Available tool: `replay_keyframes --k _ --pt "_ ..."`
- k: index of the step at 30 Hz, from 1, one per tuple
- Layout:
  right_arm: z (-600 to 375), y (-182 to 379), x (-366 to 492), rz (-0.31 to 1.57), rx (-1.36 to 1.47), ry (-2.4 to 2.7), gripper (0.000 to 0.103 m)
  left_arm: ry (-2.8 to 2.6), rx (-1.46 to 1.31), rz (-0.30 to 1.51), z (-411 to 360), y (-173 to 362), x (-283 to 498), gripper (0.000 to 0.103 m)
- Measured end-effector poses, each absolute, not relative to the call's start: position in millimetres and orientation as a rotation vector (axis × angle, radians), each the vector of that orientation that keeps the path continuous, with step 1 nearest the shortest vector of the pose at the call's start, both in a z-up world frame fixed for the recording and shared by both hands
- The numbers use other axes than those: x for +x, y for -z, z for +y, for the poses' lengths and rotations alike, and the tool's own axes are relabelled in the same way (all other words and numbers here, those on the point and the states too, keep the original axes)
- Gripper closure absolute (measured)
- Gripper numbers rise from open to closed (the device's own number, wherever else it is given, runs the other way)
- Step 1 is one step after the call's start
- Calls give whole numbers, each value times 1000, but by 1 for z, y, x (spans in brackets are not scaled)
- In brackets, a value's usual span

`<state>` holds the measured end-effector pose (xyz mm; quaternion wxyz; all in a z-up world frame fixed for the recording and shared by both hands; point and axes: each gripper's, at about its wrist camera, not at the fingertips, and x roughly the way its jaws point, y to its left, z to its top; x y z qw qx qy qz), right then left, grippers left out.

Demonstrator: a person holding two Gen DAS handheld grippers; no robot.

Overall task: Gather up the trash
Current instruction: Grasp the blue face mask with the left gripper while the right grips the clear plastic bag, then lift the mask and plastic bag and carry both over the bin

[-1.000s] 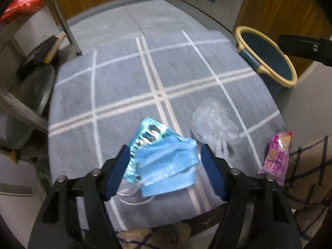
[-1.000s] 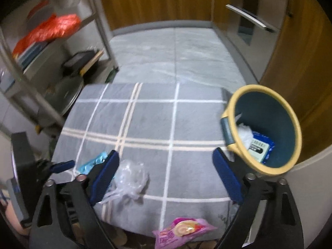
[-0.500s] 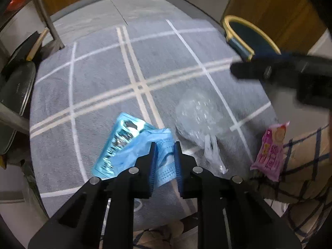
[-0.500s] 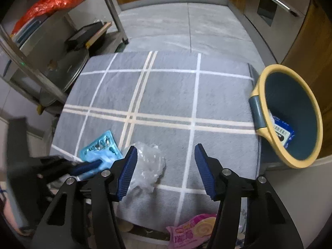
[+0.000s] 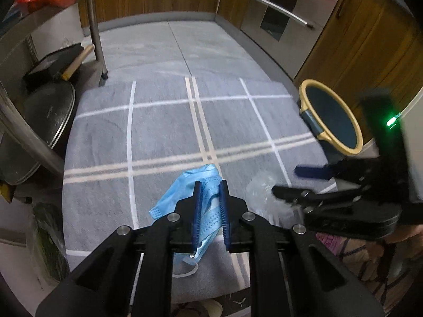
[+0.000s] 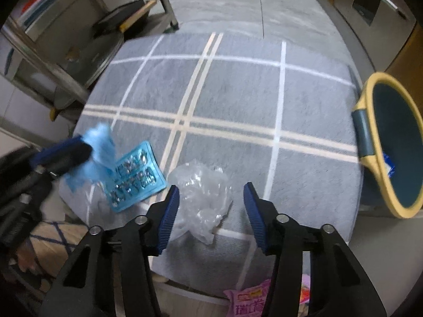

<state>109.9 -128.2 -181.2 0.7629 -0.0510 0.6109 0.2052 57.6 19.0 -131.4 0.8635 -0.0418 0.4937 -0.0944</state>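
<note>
My left gripper [image 5: 210, 206] is shut on a blue face mask [image 5: 182, 190], which hangs lifted above the grey checked rug [image 5: 164, 132]. In the right wrist view the left gripper [image 6: 82, 145] carries the mask [image 6: 100, 142] just above a blue blister pack [image 6: 137, 174] lying on the rug. My right gripper [image 6: 211, 200] points down over a crumpled clear plastic bag [image 6: 203, 187]. Its jaws are closing with the bag between them, and the right pad still stands off the plastic. A yellow-rimmed blue bin [image 6: 391, 142] stands off the rug's right edge.
A pink snack wrapper [image 6: 248, 301] lies at the rug's near edge. A metal rack [image 5: 34, 121] with pans stands on the left. Wooden cabinets and an oven front [image 5: 285, 8] close off the back and right. Bare rug stretches between the trash and the bin [image 5: 331, 116].
My left gripper shut on the mask and lifted it off the blister pack. My right gripper came down over the clear bag while its jaws narrowed.
</note>
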Motion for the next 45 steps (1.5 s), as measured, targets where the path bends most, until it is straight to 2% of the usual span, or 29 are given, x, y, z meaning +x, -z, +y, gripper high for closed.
replay_keyframes --k 4,8,21,45 --pt "-124 191 109 1359 -134 -454 80 203 -57 1015 15 128 59 90" --pt "-122 187 107 1341 -132 -475 92 210 -48 1002 13 125 60 90" --pt "-192 141 132 1230 96 -332 93 235 1 907 -15 93 62 90" --pt "-276 79 156 1027 126 -172 93 340 70 849 -92 71 82 90"
